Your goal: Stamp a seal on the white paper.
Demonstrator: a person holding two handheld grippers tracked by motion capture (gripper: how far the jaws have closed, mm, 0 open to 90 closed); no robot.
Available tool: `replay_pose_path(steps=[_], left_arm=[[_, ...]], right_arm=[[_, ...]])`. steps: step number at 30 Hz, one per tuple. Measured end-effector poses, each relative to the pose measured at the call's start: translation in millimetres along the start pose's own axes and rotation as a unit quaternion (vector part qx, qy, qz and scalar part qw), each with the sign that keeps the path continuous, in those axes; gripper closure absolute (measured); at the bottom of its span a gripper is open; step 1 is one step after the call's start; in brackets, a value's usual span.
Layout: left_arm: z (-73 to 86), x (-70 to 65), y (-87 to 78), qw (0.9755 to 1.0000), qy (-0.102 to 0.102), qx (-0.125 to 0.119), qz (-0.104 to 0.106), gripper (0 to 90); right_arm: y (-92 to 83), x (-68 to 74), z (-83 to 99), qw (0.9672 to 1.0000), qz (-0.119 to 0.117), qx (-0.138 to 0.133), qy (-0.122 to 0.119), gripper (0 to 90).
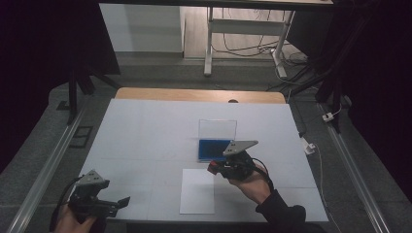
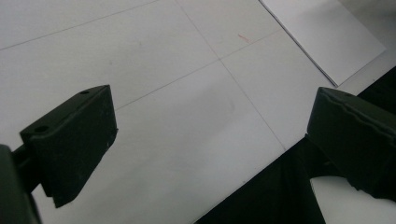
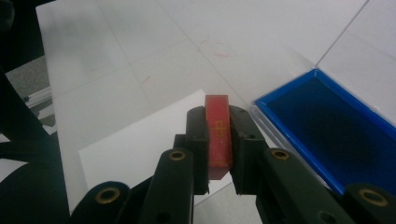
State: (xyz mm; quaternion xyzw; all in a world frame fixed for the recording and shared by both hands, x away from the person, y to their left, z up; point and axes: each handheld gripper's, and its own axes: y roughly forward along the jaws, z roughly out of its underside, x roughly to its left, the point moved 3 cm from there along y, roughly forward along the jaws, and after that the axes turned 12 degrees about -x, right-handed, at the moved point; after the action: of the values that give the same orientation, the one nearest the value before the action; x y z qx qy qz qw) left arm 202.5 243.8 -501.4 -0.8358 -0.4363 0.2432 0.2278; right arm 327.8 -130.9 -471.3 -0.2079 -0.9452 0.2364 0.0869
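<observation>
Two grippers work over the desk [image 1: 145,126], which is covered by a pale gridded mat. The right gripper [image 3: 219,140] is clamped on a slim red block [image 3: 218,135], its black pads squeezing the two broad faces so that the narrow gold-marked edge faces the camera. Gripped that way, the block juts past the jaw tips, which should let it be set down without the jaws meeting the surface first. In the high view the right gripper [image 1: 214,167] hovers between the near edge of the open blue box [image 1: 214,149], whose clear lid [image 1: 217,130] stands up behind it, and the far edge of a white sheet of paper [image 1: 197,191] that lies toward the desk's near edge. So the block sits above the gap between box and paper; whether it is bound for the paper or the box I cannot say, though the jaws point toward the sheet. The right forearm comes in from the near right, wrist bent so the gripper points leftward across the desk.

The left gripper [image 1: 124,201] hangs by the near left corner, jaws spread wide with nothing between them, apparently waiting. Its own view looks along the mat toward the paper [image 2: 327,37].
</observation>
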Motion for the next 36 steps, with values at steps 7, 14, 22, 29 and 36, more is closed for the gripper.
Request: replay_pose_path(steps=[7,14,22,29,36], left_arm=[[0.0,0.1,0.0,1.0000,0.000,0.001,0.000,1.7],[0.1,-0.1,0.0,1.0000,0.001,0.001,0.000,1.8],[0.1,0.0,0.1,1.0000,0.001,0.001,0.000,1.8],[0.1,0.1,0.2,1.0000,0.001,0.002,0.000,1.9],[0.1,0.1,0.0,1.0000,0.001,0.001,0.001,1.9]], right_arm=[[9.1,9.0,3.7,0.9998,-0.002,0.013,-0.017,79.7],[19.7,16.6,8.1,0.9994,-0.012,0.024,-0.023,79.6],[31.9,26.4,12.7,0.9983,-0.029,0.037,-0.034,79.6],[41.3,31.2,19.1,0.9966,-0.036,0.055,-0.050,79.6],[50.5,34.6,25.5,0.9955,-0.037,0.066,-0.057,79.7]])
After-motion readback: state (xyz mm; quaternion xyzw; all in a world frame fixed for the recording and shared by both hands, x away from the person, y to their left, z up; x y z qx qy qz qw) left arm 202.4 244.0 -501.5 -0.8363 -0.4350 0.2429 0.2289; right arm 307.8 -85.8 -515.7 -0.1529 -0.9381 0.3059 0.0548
